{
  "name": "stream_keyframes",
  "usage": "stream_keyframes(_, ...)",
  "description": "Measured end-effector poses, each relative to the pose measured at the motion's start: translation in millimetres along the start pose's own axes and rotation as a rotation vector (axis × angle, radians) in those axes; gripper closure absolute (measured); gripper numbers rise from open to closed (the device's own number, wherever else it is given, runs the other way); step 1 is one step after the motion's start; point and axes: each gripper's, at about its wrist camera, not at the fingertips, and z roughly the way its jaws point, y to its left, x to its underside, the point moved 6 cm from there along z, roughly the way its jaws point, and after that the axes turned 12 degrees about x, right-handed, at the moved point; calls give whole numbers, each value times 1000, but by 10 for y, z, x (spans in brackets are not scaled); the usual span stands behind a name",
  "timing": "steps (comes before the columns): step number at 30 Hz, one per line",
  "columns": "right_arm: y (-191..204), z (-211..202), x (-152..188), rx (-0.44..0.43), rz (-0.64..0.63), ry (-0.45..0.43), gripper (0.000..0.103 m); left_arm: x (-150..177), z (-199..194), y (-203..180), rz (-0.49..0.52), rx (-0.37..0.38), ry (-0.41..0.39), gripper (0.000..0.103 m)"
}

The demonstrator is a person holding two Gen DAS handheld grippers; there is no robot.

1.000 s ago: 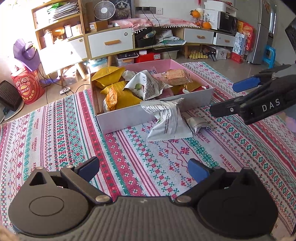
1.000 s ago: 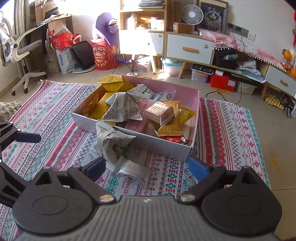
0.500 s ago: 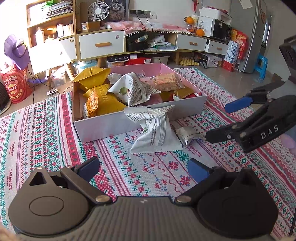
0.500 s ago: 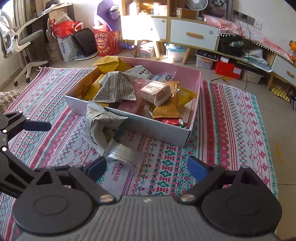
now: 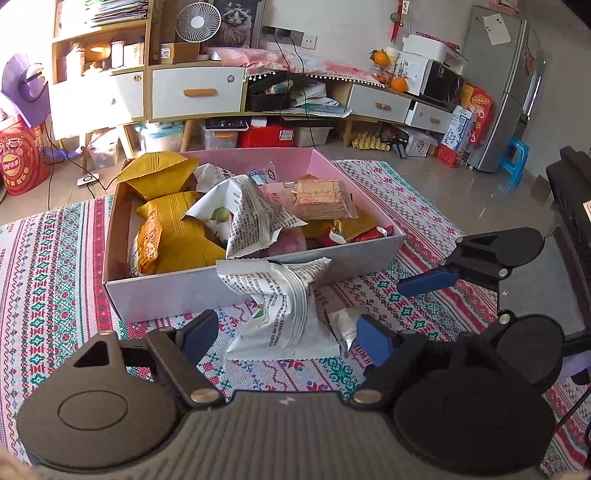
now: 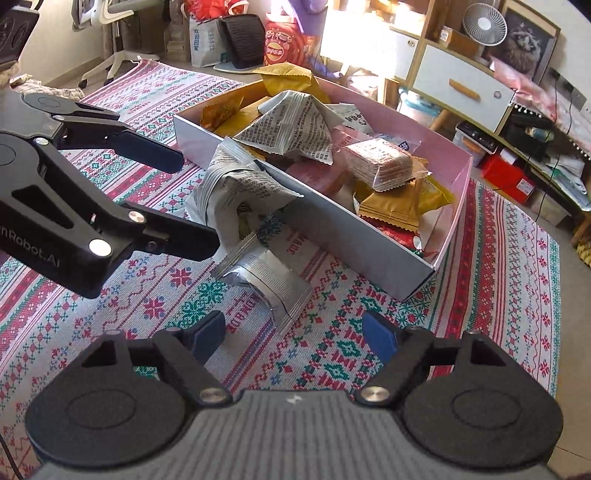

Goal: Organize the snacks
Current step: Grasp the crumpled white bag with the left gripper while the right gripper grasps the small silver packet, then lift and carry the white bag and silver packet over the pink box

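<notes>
A pink box (image 5: 166,295) full of snack packets sits on a patterned rug. A white bag with newsprint lettering (image 5: 284,314) leans against the box's front wall, and a small silver packet (image 5: 341,326) lies at its right. My left gripper (image 5: 284,338) straddles the newsprint bag; its jaws are closing but the pads stand clear of the bag. My right gripper (image 6: 295,334) hangs over the silver packet (image 6: 266,280), also closing, with the packet's near corner between the fingertips and untouched. From the right wrist, the left gripper (image 6: 199,201) flanks the newsprint bag (image 6: 240,184) beside the box (image 6: 332,221).
The rug (image 5: 55,295) covers the floor around the box. Behind stand a low cabinet with drawers (image 5: 199,92), a fan (image 5: 195,22), a fridge (image 5: 506,92) and a blue stool (image 5: 513,162). An office chair (image 6: 114,33) and bags (image 6: 236,40) sit at the far left.
Both grippers came closer to the packets in front of the box and narrowed their jaws. The left one now has the newsprint bag between its fingers; the right one sank and rolled over the silver packet.
</notes>
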Motion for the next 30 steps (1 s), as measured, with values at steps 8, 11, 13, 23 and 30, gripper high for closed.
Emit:
stream_keyframes(8, 118, -31, -68, -8, -48, -59, 32, -22, 107, 95, -96, 37, -16, 30)
stream_keyframes(11, 123, -12, -103, -8, -59, -77, 35, -27, 105, 123, -117, 32, -16, 38)
stream_keyframes(13, 136, -7, -122, -6, -66, -88, 38, -28, 87, 139, -121, 29, -12, 47)
stream_keyframes(23, 270, -49, -146, -15, -138, -131, 69, -49, -29, 87, -87, 22, -7, 65)
stream_keyframes(30, 426, -138, -102, -34, -207, -143, 88, -22, -103, 81, -90, 28, -2, 69)
